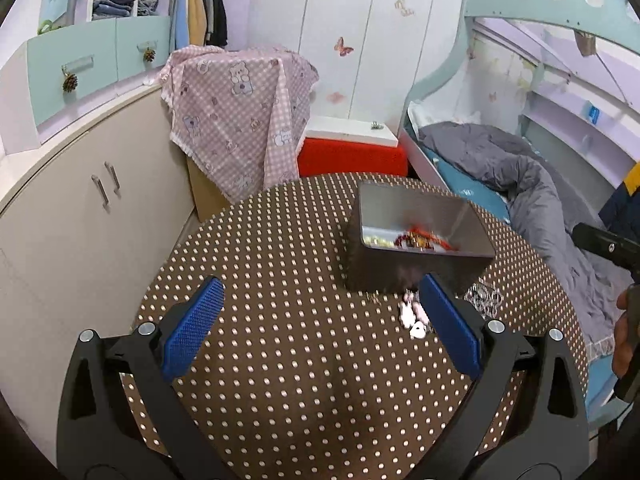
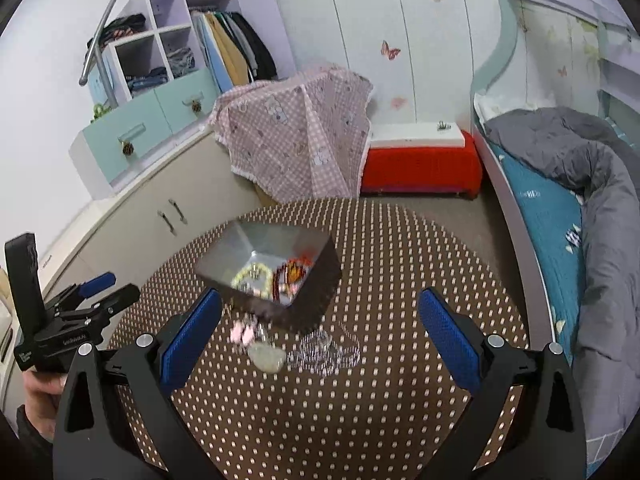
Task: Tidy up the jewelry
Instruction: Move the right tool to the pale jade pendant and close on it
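Note:
A dark open box (image 1: 416, 236) (image 2: 276, 264) stands on the round brown polka-dot table (image 1: 280, 272) (image 2: 400, 280). It holds a pale bead bracelet (image 2: 252, 276) and red jewelry (image 2: 294, 272). On the table in front of the box lie a pink and white piece (image 1: 414, 314) (image 2: 242, 332), a pale stone piece (image 2: 267, 357) and a silvery chain (image 2: 326, 352) (image 1: 486, 298). My left gripper (image 1: 320, 300) is open and empty, hovering over the table left of the box; it also shows in the right wrist view (image 2: 94, 294). My right gripper (image 2: 320, 312) is open and empty above the loose pieces.
A cabinet (image 1: 80, 208) runs along the left. A pink checked cloth (image 1: 236, 112) covers something behind the table, next to a red box with a white lid (image 1: 352, 152). A bed with a grey duvet (image 1: 520, 172) is on the right.

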A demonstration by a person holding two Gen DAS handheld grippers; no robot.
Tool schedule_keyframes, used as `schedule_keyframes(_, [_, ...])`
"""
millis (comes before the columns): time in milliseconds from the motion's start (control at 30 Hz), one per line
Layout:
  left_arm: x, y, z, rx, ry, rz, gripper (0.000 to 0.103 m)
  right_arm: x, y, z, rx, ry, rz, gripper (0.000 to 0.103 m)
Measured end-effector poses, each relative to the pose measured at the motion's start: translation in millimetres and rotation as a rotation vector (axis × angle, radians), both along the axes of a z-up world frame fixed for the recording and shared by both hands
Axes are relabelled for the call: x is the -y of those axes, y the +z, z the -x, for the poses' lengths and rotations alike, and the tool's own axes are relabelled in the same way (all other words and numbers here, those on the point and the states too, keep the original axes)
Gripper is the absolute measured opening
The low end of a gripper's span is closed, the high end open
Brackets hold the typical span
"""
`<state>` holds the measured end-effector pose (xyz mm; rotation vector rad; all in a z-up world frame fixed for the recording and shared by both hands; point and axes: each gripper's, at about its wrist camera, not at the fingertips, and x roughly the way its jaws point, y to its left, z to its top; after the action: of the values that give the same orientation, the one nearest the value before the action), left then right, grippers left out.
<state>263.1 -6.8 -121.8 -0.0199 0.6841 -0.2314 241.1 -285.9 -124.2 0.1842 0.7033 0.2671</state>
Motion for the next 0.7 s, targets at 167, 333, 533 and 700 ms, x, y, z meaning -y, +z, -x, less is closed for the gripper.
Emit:
schedule_keyframes(167, [4,-16,0,-0.039,-0.001,-0.006,0.096,-34,-27,4,-0.051,0.133,0.043,0.095])
schedule_keyframes(333, [4,-28,0,-0.067,0.005,-0.014,0.096,-72,-56,-8,-0.081,0.254,0.125,0.079])
schedule_keyframes(533, [4,-38,-6,-0.097,0.003,-0.038,0.096,-97,-86,-30,-0.119,0.328,0.21,0.056])
schedule_keyframes(700, [10,-47,-14,-0.119,-0.011,-0.056,0.096,-99,-97,-29,-0.107,0.347,0.275,0.039])
